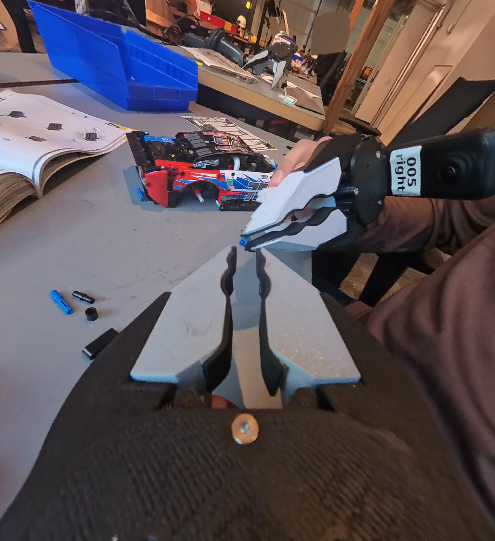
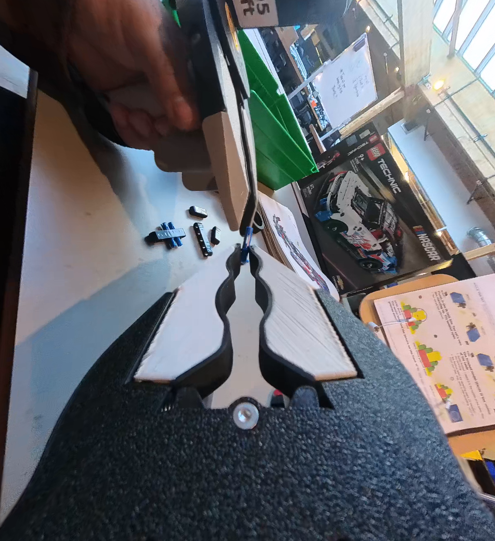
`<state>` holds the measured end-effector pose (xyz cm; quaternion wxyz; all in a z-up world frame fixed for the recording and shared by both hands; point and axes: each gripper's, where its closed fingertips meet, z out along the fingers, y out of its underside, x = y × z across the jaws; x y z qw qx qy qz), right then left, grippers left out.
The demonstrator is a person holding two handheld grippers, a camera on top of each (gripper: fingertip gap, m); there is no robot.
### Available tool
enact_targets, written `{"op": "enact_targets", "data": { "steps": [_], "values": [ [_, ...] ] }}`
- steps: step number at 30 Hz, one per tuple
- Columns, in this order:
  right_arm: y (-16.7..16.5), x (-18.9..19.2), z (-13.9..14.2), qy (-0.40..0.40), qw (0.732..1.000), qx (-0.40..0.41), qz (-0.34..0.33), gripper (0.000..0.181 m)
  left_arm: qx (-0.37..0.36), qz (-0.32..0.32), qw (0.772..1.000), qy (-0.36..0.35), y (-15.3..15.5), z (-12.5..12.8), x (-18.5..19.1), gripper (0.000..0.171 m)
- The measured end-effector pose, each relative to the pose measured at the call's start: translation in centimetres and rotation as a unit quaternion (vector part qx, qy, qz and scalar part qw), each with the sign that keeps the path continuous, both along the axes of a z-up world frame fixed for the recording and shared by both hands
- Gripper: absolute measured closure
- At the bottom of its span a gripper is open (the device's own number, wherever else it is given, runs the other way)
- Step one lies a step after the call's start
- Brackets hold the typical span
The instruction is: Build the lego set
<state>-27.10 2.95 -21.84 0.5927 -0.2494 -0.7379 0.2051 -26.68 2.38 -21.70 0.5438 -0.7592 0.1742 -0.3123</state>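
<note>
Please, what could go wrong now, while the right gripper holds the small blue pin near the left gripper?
1. The right gripper pinches the blue pin only at its very fingertips, so it may slip or twist out.
2. The left gripper is open and empty close under the pin; a handover could push the pin sideways before it closes.
3. All this hangs near the table edge, so a dropped pin might fall to the floor rather than beside the car.

Beside the 1 model car [image 1: 202, 169] on the surface [image 1: 94, 248] lie 1 blue pin [image 1: 61, 302] and 3 black pieces [image 1: 91, 314]. Behind the car stand 1 blue bin [image 1: 114, 55] and 1 open booklet [image 1: 29, 140]. 2 claws show: the left claw [image 1: 246, 253] and the right claw [image 1: 247, 241], which pinches 1 more blue pin [image 1: 243, 241].
</note>
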Motion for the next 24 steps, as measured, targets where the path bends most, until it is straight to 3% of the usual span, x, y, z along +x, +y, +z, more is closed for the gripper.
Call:
{"op": "enact_targets", "data": {
  "steps": [10, 14, 24],
  "values": [
    [-0.54, -0.13, 0.06, 0.024, 0.995, 0.092, 0.002, 0.176, 0.002, -0.003, 1.000, -0.003, 0.07, -0.19, 0.39, 0.160],
    [-0.44, -0.26, -0.09, 0.024, 0.995, 0.099, 0.000, 0.176, 0.014, 0.009, 1.000, 0.026, 0.17, -0.35, 0.30, 0.169],
    [-0.51, -0.45, -0.58, 0.016, 0.994, 0.108, -0.003, 0.176, 0.020, 0.023, 0.999, 0.030, 0.27, -0.19, 0.00, 0.169]
  ]
}}
